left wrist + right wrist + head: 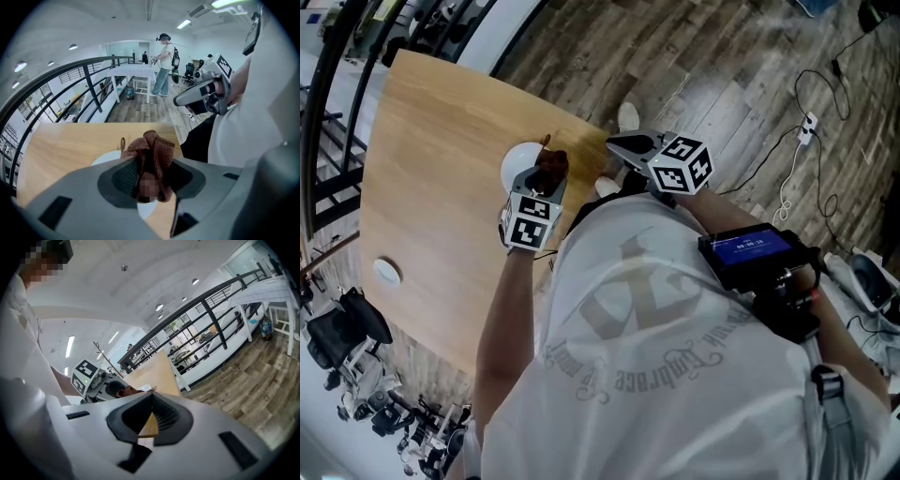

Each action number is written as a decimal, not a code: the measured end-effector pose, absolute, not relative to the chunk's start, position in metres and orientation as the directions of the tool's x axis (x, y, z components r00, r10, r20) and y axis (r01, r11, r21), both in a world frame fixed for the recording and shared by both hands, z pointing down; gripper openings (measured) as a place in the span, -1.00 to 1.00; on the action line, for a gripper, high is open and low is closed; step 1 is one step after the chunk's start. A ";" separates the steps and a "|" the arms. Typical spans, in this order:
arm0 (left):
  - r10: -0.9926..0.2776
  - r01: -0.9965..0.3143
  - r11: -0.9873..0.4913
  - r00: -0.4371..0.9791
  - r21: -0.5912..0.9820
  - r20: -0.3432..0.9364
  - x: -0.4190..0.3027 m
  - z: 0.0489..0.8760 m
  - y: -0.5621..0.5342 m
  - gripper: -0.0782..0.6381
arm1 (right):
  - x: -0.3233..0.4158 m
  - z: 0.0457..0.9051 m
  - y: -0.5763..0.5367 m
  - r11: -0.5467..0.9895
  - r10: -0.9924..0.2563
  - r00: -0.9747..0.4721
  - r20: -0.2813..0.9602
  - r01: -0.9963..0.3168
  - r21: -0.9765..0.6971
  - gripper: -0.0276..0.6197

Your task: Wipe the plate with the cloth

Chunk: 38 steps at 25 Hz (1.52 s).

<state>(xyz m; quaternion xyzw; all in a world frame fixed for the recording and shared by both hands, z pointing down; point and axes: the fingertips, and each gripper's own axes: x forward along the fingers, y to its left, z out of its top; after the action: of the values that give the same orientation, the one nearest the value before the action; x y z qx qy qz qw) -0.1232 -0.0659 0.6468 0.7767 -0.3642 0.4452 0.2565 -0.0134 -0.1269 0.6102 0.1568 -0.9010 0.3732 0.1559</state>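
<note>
A white plate [520, 163] lies on the wooden table [431, 187], near its right edge. My left gripper [547, 180] is shut on a bunched brown cloth [552, 168] and holds it over the plate's right side. In the left gripper view the cloth [153, 154] sticks up between the jaws, with the plate [108, 159] under it. My right gripper [617, 145] hangs just off the table's edge, to the right of the plate, shut and holding nothing. The right gripper view shows the left gripper [96, 383], the cloth [123, 391] and a sliver of plate [146, 388].
A small white round disc [386, 271] sits on the table's near left part. Black railings [333, 112] run along the table's far side. Cables and a power strip [807, 127] lie on the wood floor to the right. A person [164, 65] stands far off beside a white table.
</note>
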 end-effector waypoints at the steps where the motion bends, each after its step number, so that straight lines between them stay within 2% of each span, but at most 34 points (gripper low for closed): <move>1: -0.341 -0.799 -0.597 0.337 0.075 0.877 -0.123 0.647 -0.062 -0.31 | -0.012 0.611 -0.126 0.674 -0.162 -0.903 0.398 -0.396 -0.624 -0.88; 10: -0.371 -0.877 -0.478 0.258 0.055 0.892 -0.141 0.642 -0.027 -0.31 | -0.028 0.607 -0.111 0.717 -0.078 -0.922 0.379 -0.316 -0.622 -0.87; 18: -0.528 -0.966 -0.249 0.201 0.076 0.825 -0.159 0.624 -0.027 -0.31 | -0.043 0.599 -0.107 0.761 0.008 -0.929 0.369 -0.234 -0.606 -0.87; 24: -0.672 -0.993 -0.102 0.116 0.063 0.731 -0.185 0.604 -0.016 -0.31 | -0.074 0.574 -0.109 0.816 0.060 -0.941 0.332 -0.145 -0.559 -0.87; 28: -0.787 -0.998 -0.029 0.058 0.057 0.614 -0.199 0.582 -0.015 -0.31 | -0.092 0.552 -0.111 0.864 0.076 -0.966 0.249 -0.061 -0.499 -0.87; 30: -0.813 -0.995 -0.005 0.059 0.095 0.579 -0.193 0.578 0.008 -0.31 | -0.088 0.544 -0.092 0.865 0.087 -0.976 0.202 -0.026 -0.500 -0.88; 33: -0.827 -0.983 0.033 0.073 0.178 0.557 -0.184 0.575 0.043 -0.31 | -0.088 0.523 -0.061 0.848 0.095 -0.976 0.198 -0.025 -0.530 -0.88; 38: -0.889 -0.979 0.052 0.045 0.197 0.456 -0.212 0.568 0.033 -0.31 | -0.120 0.520 -0.065 0.901 0.109 -0.973 0.205 0.010 -0.434 -0.88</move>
<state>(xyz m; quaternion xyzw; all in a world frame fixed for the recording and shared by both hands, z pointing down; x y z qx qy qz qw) -0.2120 0.0330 0.5684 0.6821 -0.6846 0.0943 0.2391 -0.1197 -0.0650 0.5198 -0.0306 -0.9684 0.2205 0.1127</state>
